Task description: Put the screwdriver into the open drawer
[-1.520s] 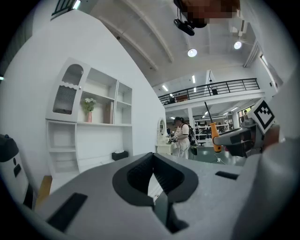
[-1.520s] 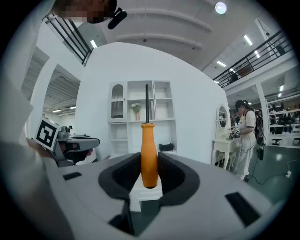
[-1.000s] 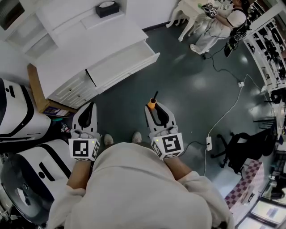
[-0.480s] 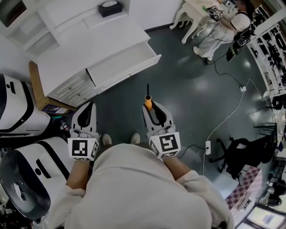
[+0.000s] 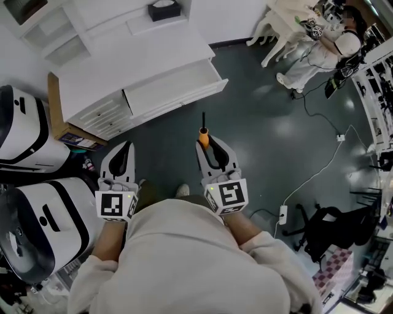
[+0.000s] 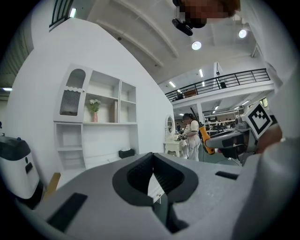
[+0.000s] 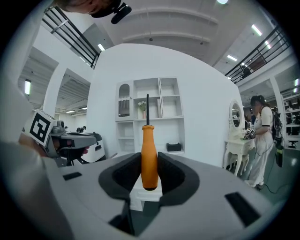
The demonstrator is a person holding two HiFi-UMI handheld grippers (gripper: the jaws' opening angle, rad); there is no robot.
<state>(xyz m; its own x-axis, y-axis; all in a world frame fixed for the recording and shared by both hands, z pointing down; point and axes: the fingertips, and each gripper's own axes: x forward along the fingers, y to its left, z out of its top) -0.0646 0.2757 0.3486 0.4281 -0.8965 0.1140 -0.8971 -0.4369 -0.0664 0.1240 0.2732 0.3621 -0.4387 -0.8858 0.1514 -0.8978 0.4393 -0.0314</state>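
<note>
An orange-handled screwdriver (image 5: pixel 203 135) with a black shaft points away from me, toward the white cabinet. My right gripper (image 5: pixel 206 146) is shut on its handle (image 7: pixel 149 157), and the shaft sticks out past the fingertips. The open drawer (image 5: pixel 176 87) juts from the cabinet's front, ahead and slightly left of the screwdriver tip, with dark floor between them. My left gripper (image 5: pixel 125 148) hovers level beside the right one, its jaws shut with nothing in them (image 6: pixel 153 157). In the left gripper view the right gripper (image 6: pixel 234 140) shows at the right edge.
Two white machines (image 5: pixel 24 135) (image 5: pixel 43 227) and a cardboard sheet (image 5: pixel 58 116) stand at the left. A black box (image 5: pixel 164 10) rests on the cabinet top. A person (image 5: pixel 325 49) stands by a white table at the back right. A cable with a power strip (image 5: pixel 282 214) and a black chair (image 5: pixel 325 230) are at the right.
Both grippers have moved a little toward the cabinet. The screwdriver shaft, tilted to the right before, now points straight ahead. The grip is unchanged.
</note>
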